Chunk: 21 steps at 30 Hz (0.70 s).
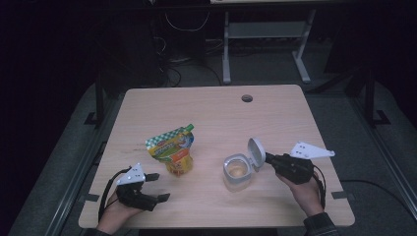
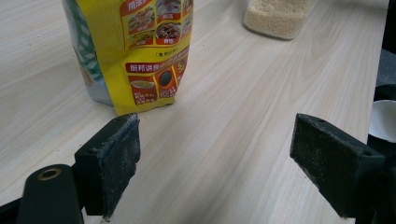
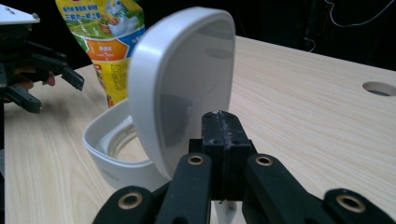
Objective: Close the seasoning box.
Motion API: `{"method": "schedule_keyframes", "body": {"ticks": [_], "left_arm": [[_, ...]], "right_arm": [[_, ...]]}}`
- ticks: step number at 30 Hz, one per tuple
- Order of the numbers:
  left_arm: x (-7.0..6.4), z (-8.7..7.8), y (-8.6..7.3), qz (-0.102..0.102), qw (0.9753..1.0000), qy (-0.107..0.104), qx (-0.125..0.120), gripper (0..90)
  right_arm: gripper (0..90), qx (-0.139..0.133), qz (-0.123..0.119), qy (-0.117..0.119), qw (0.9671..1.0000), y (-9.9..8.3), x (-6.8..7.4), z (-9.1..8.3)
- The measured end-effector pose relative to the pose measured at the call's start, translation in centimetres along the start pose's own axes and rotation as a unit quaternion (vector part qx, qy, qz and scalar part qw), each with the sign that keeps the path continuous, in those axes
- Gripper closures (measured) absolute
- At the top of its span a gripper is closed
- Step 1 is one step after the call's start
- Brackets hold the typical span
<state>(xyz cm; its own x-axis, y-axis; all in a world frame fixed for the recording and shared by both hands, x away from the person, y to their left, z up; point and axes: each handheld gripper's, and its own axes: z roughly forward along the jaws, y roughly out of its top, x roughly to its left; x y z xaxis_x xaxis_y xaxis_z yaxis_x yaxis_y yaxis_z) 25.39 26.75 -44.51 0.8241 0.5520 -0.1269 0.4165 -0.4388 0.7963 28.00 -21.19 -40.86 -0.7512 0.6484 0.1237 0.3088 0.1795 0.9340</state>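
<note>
A yellow and green spouted food pouch (image 1: 172,150) stands upright left of the table's middle. To its right sits a clear jar (image 1: 236,172) with a white collar, pale grains inside, and a white flip lid (image 1: 255,152) standing up open. My right gripper (image 1: 268,158) is shut, its tips against the back of that lid (image 3: 180,88). My left gripper (image 1: 161,187) is open just short of the pouch, its jaws wide apart in the left gripper view (image 2: 215,154), with the pouch (image 2: 140,51) a little ahead to the left and nothing between them.
The light wooden table (image 1: 275,118) has a round cable hole (image 1: 247,98) near its far edge. Desk legs and cables stand on the dark floor beyond. Bare tabletop lies behind the pouch and the jar.
</note>
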Motion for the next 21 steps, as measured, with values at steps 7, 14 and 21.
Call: {"method": "schedule_keyframes", "body": {"ticks": [7,14,21], "left_arm": [[0.0,0.1,0.0,0.001,1.0000,-0.003,0.001,16.1],[0.1,0.1,0.0,-0.002,1.0000,-0.004,0.002,16.4],[0.1,0.2,-0.1,0.000,1.0000,-0.005,0.004,16.4]], "right_arm": [[90.0,-0.013,0.002,0.008,0.9999,0.5,0.2,0.2],[90.0,-0.010,-0.008,0.022,0.9997,0.7,1.0,0.8],[90.0,-0.006,-0.011,0.022,0.9997,0.6,1.2,0.9]]}}
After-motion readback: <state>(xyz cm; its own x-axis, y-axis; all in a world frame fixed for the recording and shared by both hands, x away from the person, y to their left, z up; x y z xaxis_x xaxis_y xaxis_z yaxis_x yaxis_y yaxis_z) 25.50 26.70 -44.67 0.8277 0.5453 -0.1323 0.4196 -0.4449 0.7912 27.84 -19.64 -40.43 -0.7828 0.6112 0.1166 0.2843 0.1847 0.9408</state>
